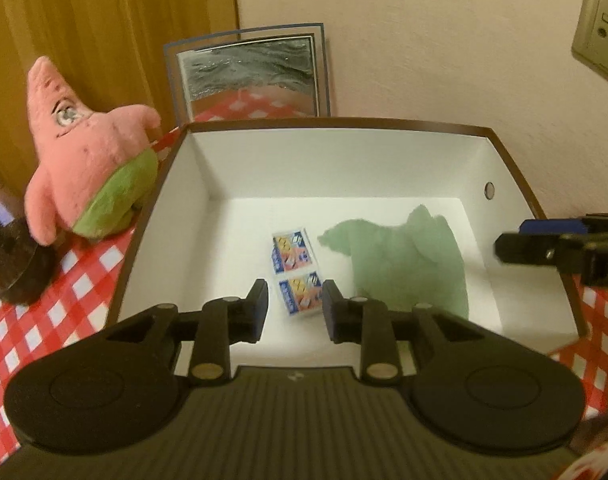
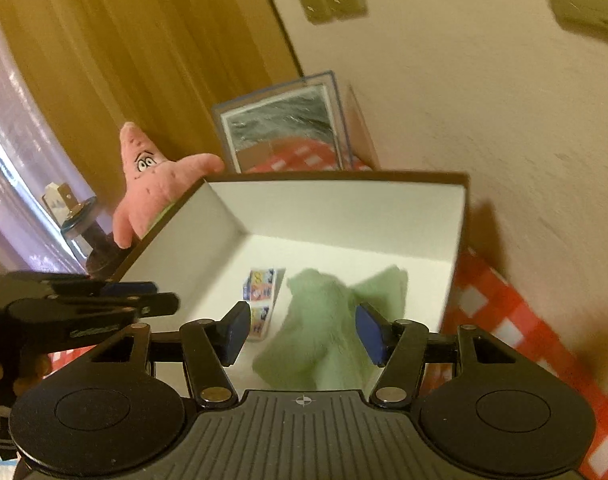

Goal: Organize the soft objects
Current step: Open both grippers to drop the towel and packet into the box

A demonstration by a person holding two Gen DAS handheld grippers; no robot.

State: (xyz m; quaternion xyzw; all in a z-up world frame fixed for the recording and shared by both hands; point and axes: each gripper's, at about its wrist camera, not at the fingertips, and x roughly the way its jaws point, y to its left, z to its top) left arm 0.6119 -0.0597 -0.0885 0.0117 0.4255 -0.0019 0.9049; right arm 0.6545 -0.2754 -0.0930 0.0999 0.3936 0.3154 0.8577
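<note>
Pale green fleecy cloth (image 1: pixel 407 264), crumpled on floor of white-lined, brown-rimmed box (image 1: pixel 343 160) beside printed tissue packs (image 1: pixel 296 268): light, limp, non-fragile; pinch a raised fold. Pink star-shaped plush toy (image 1: pixel 84 176) w/ green shorts stands outside box on red-check surface (image 1: pixel 44 320): squashy; grip the body. Left gripper (image 1: pixel 295 306) and right gripper (image 2: pixel 302 330) both released, holding nothing. Left view shows plush whole; right view has box wall hiding its lower half.

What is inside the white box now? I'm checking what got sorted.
The white box holds a green cloth and two small printed tissue packs side by side on its floor. Anything beneath the cloth is hidden.
</note>
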